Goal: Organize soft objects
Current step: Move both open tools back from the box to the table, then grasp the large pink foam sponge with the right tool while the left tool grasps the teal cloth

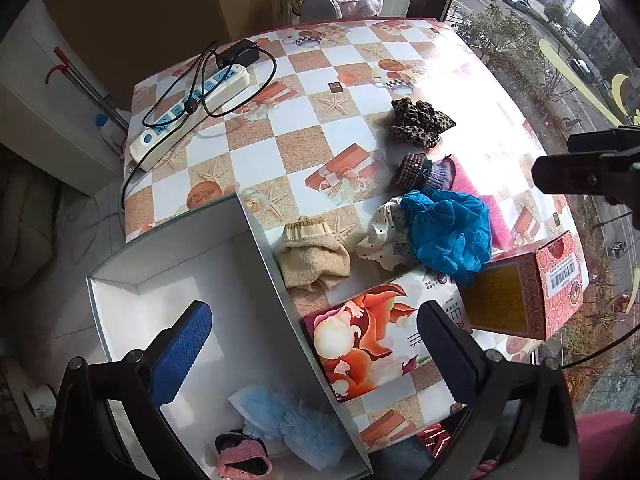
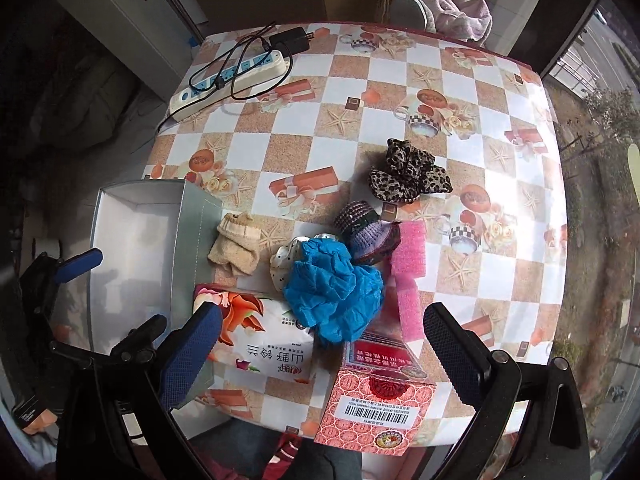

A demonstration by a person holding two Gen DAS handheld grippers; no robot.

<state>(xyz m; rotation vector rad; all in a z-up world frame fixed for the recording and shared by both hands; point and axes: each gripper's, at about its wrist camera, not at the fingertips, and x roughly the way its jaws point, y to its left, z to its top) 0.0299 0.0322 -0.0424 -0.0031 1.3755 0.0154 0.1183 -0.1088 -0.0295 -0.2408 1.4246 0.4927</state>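
Observation:
A white open box (image 1: 180,292) sits at the table's left front edge and holds a fluffy light-blue item (image 1: 288,420) and a pink and black knit piece (image 1: 242,458). My left gripper (image 1: 316,354) is open and empty above the box's right wall. On the table lie a beige sock (image 1: 312,254), a polka-dot cloth (image 1: 380,240), a blue crumpled cloth (image 1: 448,232), a purple knit item (image 1: 424,172), a pink sponge (image 2: 408,272) and a leopard scrunchie (image 1: 420,120). My right gripper (image 2: 320,354) is open and empty, above the front edge near the blue cloth (image 2: 332,292).
A flowered tissue pack (image 1: 372,336) and a red carton (image 1: 528,288) lie at the front edge. A white power strip (image 1: 192,112) with black cables lies at the far left. A chair with pink cloth (image 2: 440,4) stands behind the checkered table (image 2: 460,80).

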